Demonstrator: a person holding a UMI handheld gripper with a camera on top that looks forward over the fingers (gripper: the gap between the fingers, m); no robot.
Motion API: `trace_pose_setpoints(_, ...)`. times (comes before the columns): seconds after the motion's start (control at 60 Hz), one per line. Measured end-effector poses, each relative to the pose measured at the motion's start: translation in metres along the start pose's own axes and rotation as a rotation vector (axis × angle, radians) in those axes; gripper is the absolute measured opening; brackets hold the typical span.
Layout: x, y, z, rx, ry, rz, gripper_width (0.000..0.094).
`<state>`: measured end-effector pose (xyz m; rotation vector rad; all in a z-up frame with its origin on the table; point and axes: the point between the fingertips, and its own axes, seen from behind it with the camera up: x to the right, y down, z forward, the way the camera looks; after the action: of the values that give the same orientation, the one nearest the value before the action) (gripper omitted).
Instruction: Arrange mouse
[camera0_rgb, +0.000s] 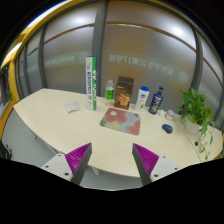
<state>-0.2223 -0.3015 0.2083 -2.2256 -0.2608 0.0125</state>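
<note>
A small dark mouse (167, 127) lies on the pale table (60, 122), to the right of a patterned mouse mat (119, 120) with a red and grey print. My gripper (112, 158) is well short of both, over the table's near edge. Its fingers with magenta pads (76, 156) stand wide apart with nothing between them.
Along the table's back stand a tall green and white box (90, 82), a green bottle (109, 93), a brown box (124, 92), a white bottle (143, 97) and a blue bottle (157, 99). A leafy plant (198, 108) stands at the far right. Glass walls lie behind.
</note>
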Motion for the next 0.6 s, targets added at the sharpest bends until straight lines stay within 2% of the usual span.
trace_pose_setpoints(0.15, 0.040, 0.029, 0.014, -0.051, 0.046, 0.036, 0.0833)
trace_pose_setpoints(0.383, 0.173, 0.095, 0.073, -0.149, 0.168, 0.102, 0.0836)
trace_pose_setpoints(0.6, 0.311, 0.091, 0.166, -0.118, 0.274, 0.152, 0.0836)
